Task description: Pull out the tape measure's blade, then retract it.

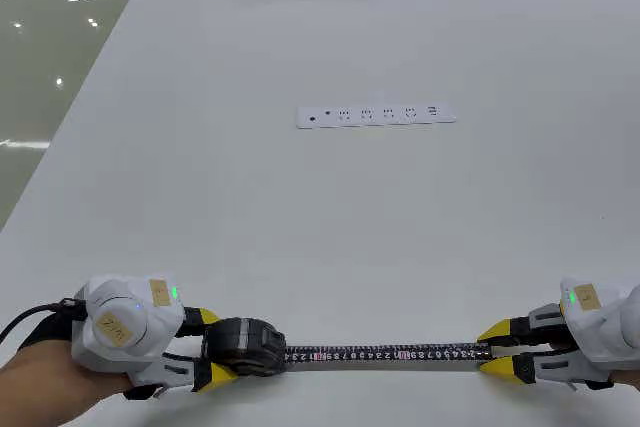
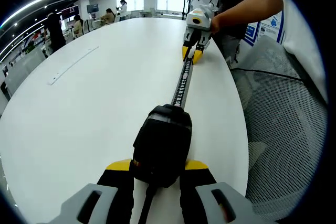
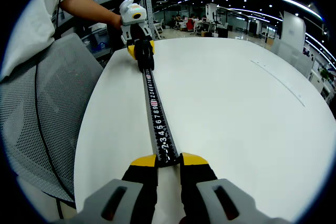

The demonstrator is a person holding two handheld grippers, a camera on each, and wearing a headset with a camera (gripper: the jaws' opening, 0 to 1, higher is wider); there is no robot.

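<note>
Head view: your left gripper (image 1: 212, 347) clamped the black tape measure (image 1: 245, 347) between its fingers at the near edge of the desk (image 1: 350, 227); your right gripper (image 1: 496, 350) pinched the blade (image 1: 385, 354), which lay flat between them | Left gripper view: fingers pressed the case's sides | Right gripper view: fingers, narrowly parted, gripped the blade's tip.

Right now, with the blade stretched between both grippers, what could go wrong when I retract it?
1. The right gripper pinches just the blade tip; if it slips, the blade may whip back into the tape measure case.
2. The left gripper grips the case at its rear part, so a pull might twist it loose.
3. The blade runs close to the near edge of the table and might slide off.
</note>
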